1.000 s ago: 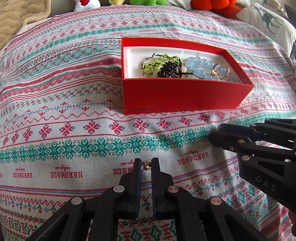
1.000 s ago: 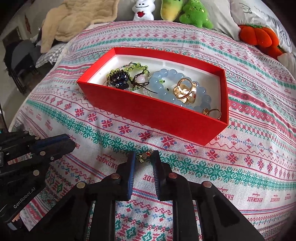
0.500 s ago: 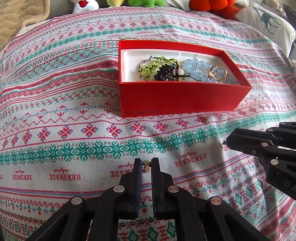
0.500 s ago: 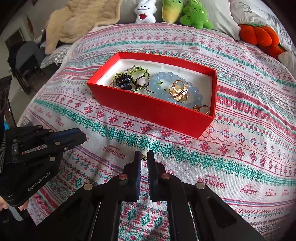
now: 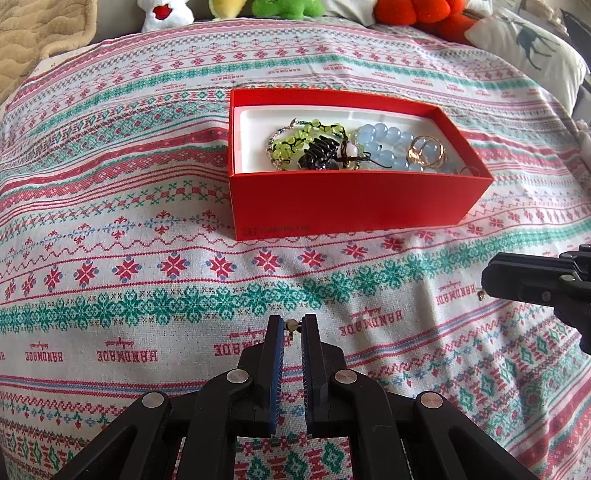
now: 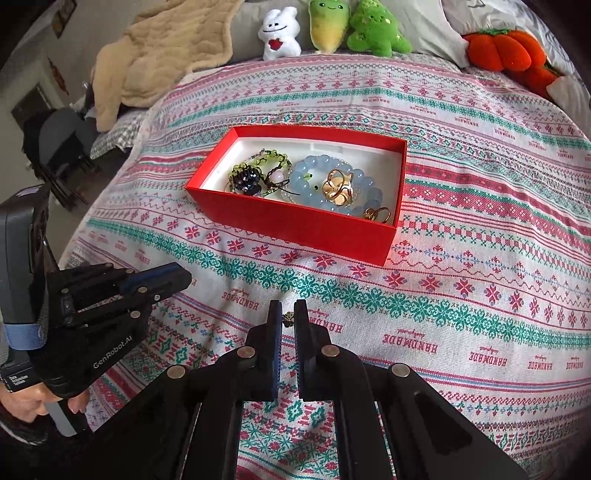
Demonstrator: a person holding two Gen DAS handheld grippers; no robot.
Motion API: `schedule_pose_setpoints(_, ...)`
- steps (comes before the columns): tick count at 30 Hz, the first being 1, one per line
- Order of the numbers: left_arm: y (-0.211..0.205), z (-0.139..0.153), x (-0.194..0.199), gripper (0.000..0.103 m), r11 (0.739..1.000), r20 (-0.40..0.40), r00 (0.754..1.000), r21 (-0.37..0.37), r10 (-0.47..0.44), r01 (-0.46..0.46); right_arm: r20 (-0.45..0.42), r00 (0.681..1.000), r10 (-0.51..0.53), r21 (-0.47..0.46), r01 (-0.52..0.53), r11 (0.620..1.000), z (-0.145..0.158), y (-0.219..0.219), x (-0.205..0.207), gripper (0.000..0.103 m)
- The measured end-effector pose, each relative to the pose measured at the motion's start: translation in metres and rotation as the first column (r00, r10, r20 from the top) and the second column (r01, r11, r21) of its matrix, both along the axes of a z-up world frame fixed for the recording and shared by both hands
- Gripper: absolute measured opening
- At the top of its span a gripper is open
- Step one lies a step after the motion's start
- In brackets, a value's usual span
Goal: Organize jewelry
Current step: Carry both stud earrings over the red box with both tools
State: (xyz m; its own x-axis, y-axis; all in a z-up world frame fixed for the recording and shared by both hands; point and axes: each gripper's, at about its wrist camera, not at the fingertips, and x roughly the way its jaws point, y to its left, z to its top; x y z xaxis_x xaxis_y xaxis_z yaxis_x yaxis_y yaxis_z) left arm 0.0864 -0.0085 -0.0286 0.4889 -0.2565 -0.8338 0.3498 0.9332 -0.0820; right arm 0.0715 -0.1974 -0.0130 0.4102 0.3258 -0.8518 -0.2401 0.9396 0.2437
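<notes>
A red box (image 5: 354, 201) (image 6: 295, 225) sits on the patterned bedspread. It holds a green bead bracelet (image 5: 295, 142), a black piece (image 5: 319, 153), a blue bead bracelet (image 5: 384, 142) (image 6: 306, 177) and gold rings (image 5: 424, 149) (image 6: 338, 186). My left gripper (image 5: 291, 326) is shut on a small gold earring (image 5: 291, 325), raised in front of the box. My right gripper (image 6: 288, 317) is shut on another small gold earring (image 6: 288, 318), also in front of the box. Each gripper shows in the other's view: the right (image 5: 484, 282) and the left (image 6: 184, 280).
Plush toys (image 6: 325, 26) line the far edge of the bed, with an orange one (image 6: 506, 50) at the right. A beige blanket (image 6: 159, 51) lies at the back left. A pillow (image 5: 528, 48) sits at the far right. A chair (image 6: 55, 147) stands off the bed's left.
Both grippers have risen and drawn back from the box, each with its earring. The right gripper closed on its earring from a wider gap a second ago.
</notes>
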Motion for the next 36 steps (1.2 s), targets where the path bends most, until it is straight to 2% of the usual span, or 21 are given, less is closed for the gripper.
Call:
schedule_pose_setpoints(13, -0.008, 0.03, 0.014, 0.004, 0.999, 0.057, 0.998, -0.046, 0.01, -0.007, 0.052, 0.997, -0.054, 0.039, 0.052, 0.998, 0.025, -0.01, 0.01, 0.006)
schedule_pose_setpoints(23, -0.021, 0.052, 0.04, 0.004, 0.996, 0.104, 0.994, -0.09, 0.034, -0.025, 0.118, 0.985, -0.125, 0.061, 0.119, 0.991, 0.049, -0.025, 0.033, 0.006)
schedule_pose_setpoints(29, -0.03, 0.055, 0.066, 0.004, 0.99, 0.09, 0.995, -0.141, 0.032, -0.019, 0.131, 0.974, -0.186, 0.107, 0.172, 0.979, 0.053, -0.04, 0.051, 0.006)
schedule_pose_setpoints(36, -0.044, 0.044, 0.098, 0.004, 0.968, 0.034, 0.999, -0.249, 0.04, -0.031, 0.073, 0.967, -0.245, 0.185, 0.229, 0.956, 0.041, -0.049, 0.078, 0.006)
